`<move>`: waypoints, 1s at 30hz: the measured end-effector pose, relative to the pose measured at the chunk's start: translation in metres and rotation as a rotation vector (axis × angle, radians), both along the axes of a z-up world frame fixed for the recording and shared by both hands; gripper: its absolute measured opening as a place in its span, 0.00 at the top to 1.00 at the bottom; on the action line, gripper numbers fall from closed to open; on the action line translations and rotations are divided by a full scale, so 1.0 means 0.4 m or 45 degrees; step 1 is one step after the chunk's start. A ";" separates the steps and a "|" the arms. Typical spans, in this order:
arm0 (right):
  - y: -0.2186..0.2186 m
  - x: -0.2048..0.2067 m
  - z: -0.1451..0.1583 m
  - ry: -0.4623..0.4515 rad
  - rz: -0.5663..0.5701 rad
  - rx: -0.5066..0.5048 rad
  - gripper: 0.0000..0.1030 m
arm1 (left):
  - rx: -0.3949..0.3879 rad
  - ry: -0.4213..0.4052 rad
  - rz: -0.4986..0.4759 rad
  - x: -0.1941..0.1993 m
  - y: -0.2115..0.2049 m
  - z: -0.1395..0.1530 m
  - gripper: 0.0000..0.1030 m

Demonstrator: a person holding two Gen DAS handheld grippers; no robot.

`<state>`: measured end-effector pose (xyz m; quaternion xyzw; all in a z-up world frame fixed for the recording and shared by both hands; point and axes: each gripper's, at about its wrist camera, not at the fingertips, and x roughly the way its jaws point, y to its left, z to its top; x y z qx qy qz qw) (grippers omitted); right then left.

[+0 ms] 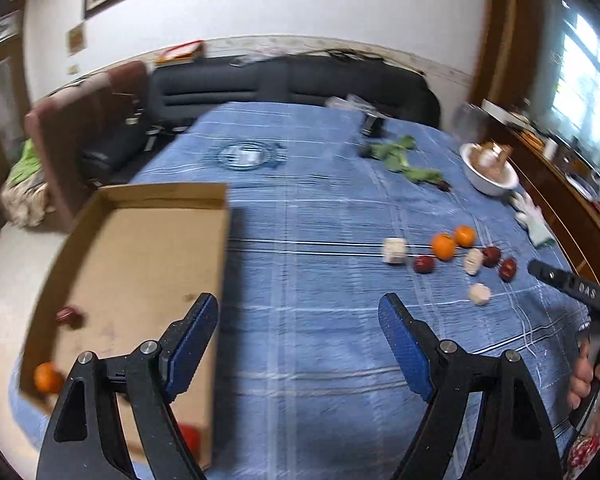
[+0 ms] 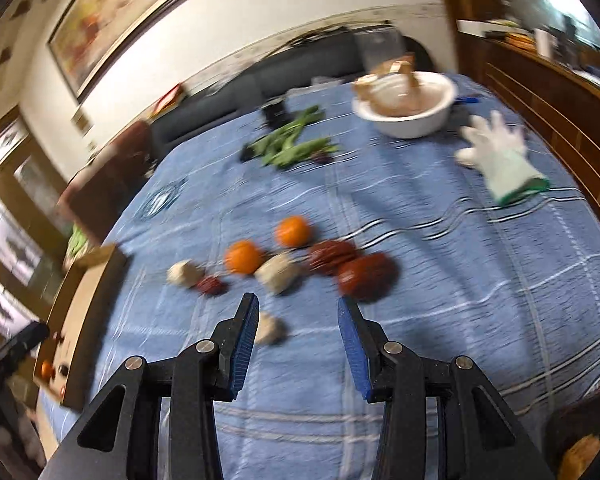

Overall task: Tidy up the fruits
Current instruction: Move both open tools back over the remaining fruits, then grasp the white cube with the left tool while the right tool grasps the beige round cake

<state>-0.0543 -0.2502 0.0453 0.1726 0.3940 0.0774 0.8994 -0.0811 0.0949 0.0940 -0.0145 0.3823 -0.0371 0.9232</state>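
Observation:
A cluster of fruit lies on the blue cloth: two oranges [image 2: 244, 257] [image 2: 293, 231], dark red fruits [image 2: 366, 276] [image 2: 332, 256] [image 2: 211, 285] and pale beige lumps [image 2: 278, 273] [image 2: 270, 329]. The same cluster shows at the right of the left wrist view [image 1: 444, 246]. A cardboard box [image 1: 148, 256] at the left holds an orange [image 1: 46, 378] and a dark red fruit [image 1: 69, 315]. My left gripper [image 1: 298, 322] is open and empty, beside the box's right wall. My right gripper [image 2: 298, 322] is open and empty, just short of the cluster.
A white bowl [image 2: 410, 118] with brown items stands at the far right. Green leaves [image 2: 290, 142] lie mid-table, a white glove [image 2: 500, 160] at the right edge. A glass dish [image 1: 244, 155] sits far back. A dark sofa and a brown chair [image 1: 68, 148] flank the table.

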 end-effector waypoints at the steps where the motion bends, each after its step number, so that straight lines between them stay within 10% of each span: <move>1: -0.003 0.008 -0.004 0.005 0.002 0.014 0.57 | -0.003 0.007 -0.016 0.016 -0.015 -0.008 0.21; 25: 0.186 0.073 -0.110 0.051 0.271 -0.158 0.57 | -0.160 0.204 -0.191 0.330 -0.195 -0.221 0.29; 28: 0.195 0.074 -0.116 0.059 0.277 -0.185 0.57 | -0.151 0.190 -0.237 0.329 -0.208 -0.220 0.42; 30: 0.198 0.074 -0.117 0.054 0.277 -0.200 0.57 | -0.148 0.186 -0.267 0.329 -0.217 -0.221 0.75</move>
